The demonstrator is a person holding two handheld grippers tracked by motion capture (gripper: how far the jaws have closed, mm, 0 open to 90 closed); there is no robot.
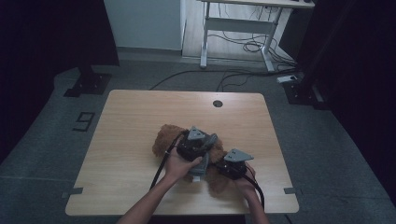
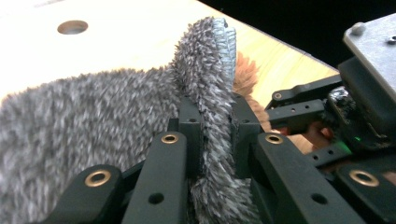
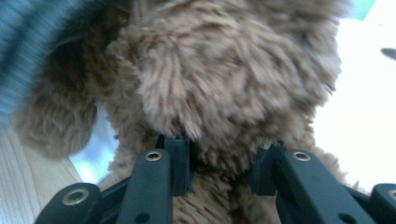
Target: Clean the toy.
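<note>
I see the brown plush toy (image 1: 164,140) lying at the centre of the wooden table (image 1: 130,121), low in the high view. My left gripper (image 2: 215,140) is clamped on a fold of grey furry fabric (image 2: 93,116) draped over the toy. My right gripper (image 3: 220,168), lower right of centre, has its jaws pressed into the toy's brown fur.

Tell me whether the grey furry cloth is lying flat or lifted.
Lifted. The left tool pinches a fold of the grey cloth, and its edge stands upright above the table beside the brown teddy bear.
</note>
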